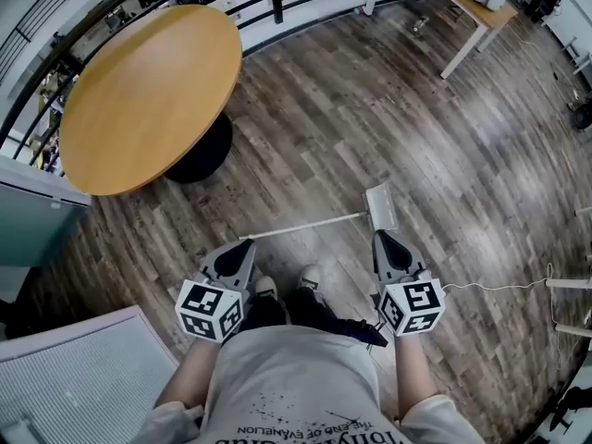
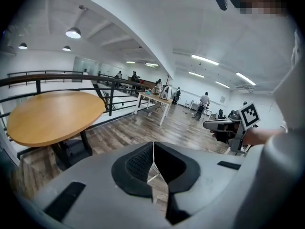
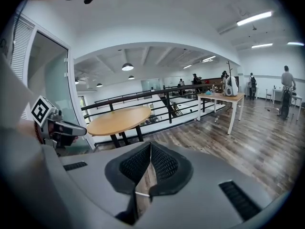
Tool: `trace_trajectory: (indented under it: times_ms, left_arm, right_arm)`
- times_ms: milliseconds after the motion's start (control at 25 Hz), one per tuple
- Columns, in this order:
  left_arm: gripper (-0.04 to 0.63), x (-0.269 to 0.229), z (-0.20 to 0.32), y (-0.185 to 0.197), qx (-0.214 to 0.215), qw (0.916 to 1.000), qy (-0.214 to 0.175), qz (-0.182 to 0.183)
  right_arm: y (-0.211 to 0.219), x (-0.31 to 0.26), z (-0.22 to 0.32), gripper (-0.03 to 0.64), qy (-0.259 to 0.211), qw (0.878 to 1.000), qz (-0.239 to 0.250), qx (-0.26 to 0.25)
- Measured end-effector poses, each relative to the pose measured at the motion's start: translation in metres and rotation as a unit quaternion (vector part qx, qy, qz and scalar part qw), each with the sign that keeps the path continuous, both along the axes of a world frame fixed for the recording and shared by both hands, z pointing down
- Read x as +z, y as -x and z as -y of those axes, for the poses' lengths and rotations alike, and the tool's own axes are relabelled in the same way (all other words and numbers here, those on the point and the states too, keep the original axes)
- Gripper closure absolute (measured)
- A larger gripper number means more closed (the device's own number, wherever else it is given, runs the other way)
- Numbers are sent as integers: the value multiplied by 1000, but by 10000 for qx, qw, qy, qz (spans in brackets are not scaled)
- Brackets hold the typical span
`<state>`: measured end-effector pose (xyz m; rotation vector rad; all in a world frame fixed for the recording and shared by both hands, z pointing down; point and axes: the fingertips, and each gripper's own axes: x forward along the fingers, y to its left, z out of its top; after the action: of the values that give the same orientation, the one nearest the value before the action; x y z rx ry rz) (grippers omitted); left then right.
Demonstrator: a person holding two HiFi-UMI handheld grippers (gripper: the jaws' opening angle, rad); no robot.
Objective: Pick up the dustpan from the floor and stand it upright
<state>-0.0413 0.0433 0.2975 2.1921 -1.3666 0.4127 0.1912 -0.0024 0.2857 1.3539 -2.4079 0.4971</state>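
I'm holding the left gripper (image 1: 242, 248) and right gripper (image 1: 384, 240) low, both with jaws pressed together on nothing. The dustpan (image 1: 380, 205) is lying flat on the wood floor (image 1: 444, 155) just ahead of the right gripper, its handle (image 1: 305, 225) reaching toward the left one.

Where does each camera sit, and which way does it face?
Head view: on the head, steeply down at dustpan and round table; shows left gripper, right gripper, shoes.
Left gripper view: along its shut jaws toward the railing; right gripper at right.
Right gripper view: along its shut jaws toward a white table; left gripper at left.
All three share the round table.
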Motion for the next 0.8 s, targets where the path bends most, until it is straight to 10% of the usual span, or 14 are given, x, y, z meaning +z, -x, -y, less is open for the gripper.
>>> trace_trajectory:
  times_ms: [800]
  left_arm:
    - [568,59,17,40,254,9992,304,47]
  right_arm:
    - [45,40,19,591,445,9988,-123,-164]
